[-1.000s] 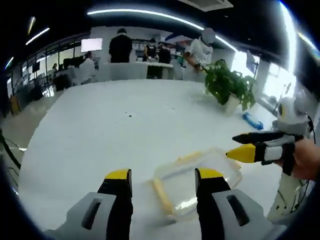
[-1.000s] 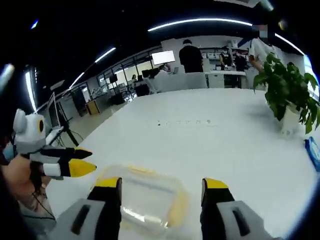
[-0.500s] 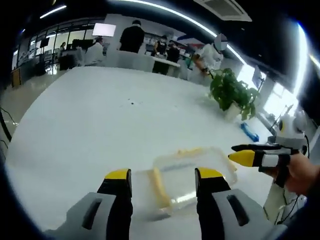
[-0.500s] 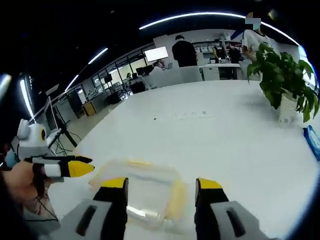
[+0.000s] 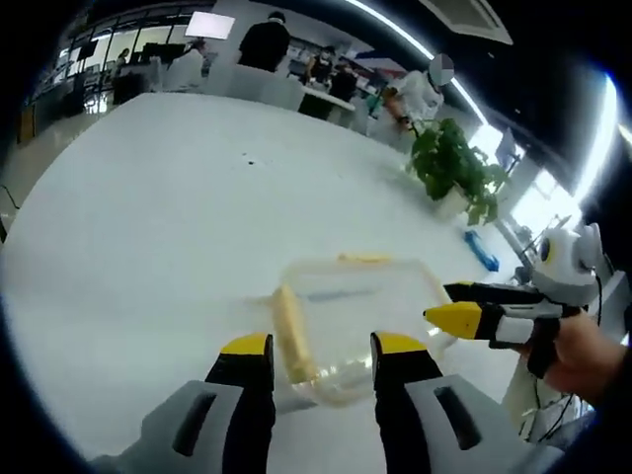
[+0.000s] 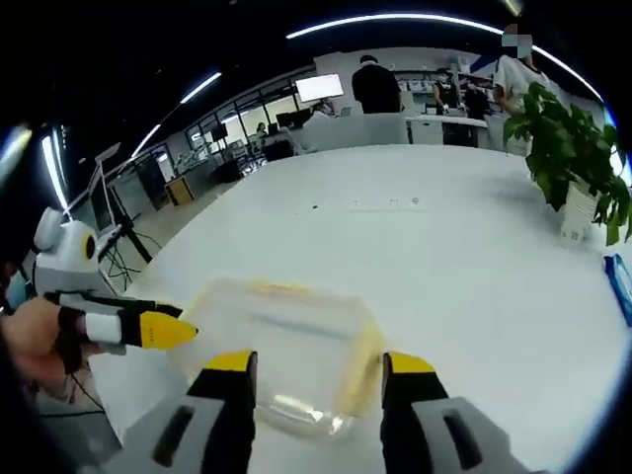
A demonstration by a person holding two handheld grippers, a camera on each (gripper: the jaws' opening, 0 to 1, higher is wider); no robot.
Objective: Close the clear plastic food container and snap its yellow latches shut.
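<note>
Jaws of the left gripper (image 5: 321, 348) stand parted with nothing between them, their yellow tips just short of the near rim of the clear container (image 5: 355, 316). Jaws of the right gripper (image 6: 321, 362) are likewise apart and hold nothing, poised over the same box from the opposite side. In the left gripper view that right gripper comes in from the right, and there I cannot tell how its jaws stand; its yellow tip lies just beside the box's right edge, with a hand (image 5: 583, 355) behind it.

The container lies flat on the white worktop (image 5: 148, 217), near the edge closest to the person. One yellow latch (image 5: 289, 334) runs along its left side in the left gripper view; another (image 5: 362, 259) shows at the far rim. Whether the lid is fully seated I cannot tell through the clear plastic.

It looks light, thin-walled and slick, so it would likely skate across the smooth worktop if pushed from one side only. Best to steady it with one gripper at a corner or rim and press on the latches themselves, which are the stiffer parts, rather than on the flexible lid centre.

Farther back stand a potted plant (image 5: 452, 168) and a small blue object (image 5: 482, 251); beyond the worktop, several people stand at a counter
</note>
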